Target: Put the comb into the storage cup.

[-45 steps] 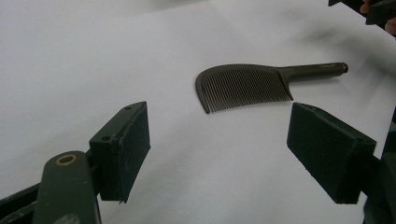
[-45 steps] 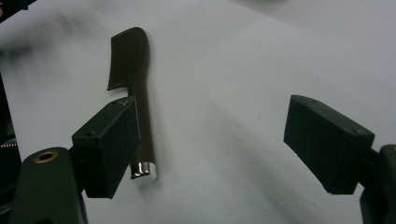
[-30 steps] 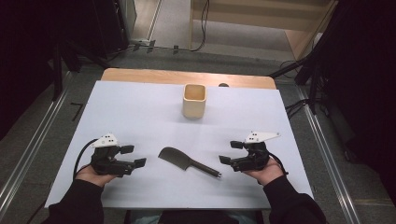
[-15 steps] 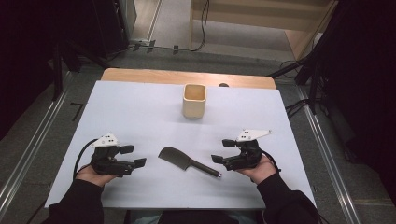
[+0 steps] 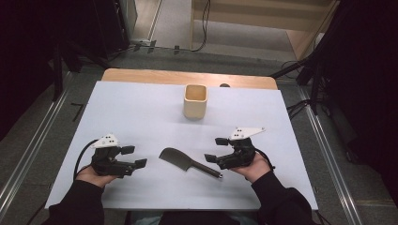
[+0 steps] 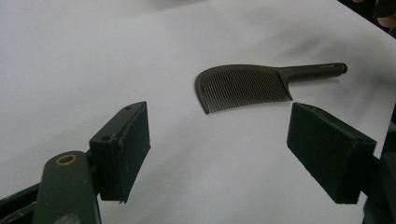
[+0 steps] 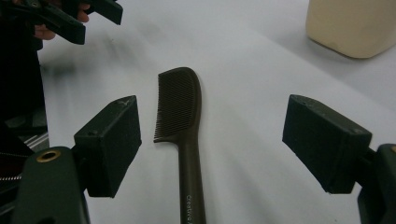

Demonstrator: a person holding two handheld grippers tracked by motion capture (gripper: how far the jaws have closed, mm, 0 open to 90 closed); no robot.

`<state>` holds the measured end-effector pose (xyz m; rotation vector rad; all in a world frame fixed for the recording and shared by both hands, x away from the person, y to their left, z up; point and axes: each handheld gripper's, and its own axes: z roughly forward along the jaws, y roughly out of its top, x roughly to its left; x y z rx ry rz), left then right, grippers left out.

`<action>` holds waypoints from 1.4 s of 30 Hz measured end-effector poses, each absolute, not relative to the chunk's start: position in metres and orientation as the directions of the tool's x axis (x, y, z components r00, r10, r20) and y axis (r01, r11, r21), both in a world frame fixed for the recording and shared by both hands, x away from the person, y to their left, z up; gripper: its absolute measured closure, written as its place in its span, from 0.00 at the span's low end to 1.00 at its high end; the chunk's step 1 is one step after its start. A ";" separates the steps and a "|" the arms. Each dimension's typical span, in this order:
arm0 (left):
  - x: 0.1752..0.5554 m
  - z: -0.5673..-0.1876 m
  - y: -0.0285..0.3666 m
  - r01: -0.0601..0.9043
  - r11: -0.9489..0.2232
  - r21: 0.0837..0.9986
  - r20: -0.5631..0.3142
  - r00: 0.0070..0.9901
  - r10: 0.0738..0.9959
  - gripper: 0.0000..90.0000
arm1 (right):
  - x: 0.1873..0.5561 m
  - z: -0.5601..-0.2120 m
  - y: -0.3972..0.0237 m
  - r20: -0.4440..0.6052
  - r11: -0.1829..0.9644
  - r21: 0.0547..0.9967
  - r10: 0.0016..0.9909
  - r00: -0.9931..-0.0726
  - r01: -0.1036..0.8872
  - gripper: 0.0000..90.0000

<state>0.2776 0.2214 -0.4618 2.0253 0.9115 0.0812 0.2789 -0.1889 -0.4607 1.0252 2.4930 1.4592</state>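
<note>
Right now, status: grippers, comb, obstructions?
Left gripper open, empty. Right gripper open, lined up over the handle of the dark plastic comb, not touching. Comb flat on white table. Beige square cup well clear.

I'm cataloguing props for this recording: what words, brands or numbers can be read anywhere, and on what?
"Creative": pale print on the comb handle, cut off by the frame edge in the right gripper view, so it may run on.
Print on the same handle in the left gripper view: too small to read.

dark comb (image 5: 188, 162) lying flat (handle toward the right gripper (image 5: 215, 150))
</note>
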 end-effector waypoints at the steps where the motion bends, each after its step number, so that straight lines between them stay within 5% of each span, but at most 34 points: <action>1: 0.278 -0.462 0.221 0.572 -0.337 0.748 -0.272 0.728 0.630 0.24 | 0.279 -0.461 -0.188 0.259 0.322 0.799 0.578 -0.774 0.507 0.20; 42: 0.278 -0.462 0.222 0.569 -0.337 0.750 -0.269 0.728 0.631 0.24 | 0.264 -0.494 -0.181 0.226 0.431 0.754 0.539 -0.812 0.496 0.26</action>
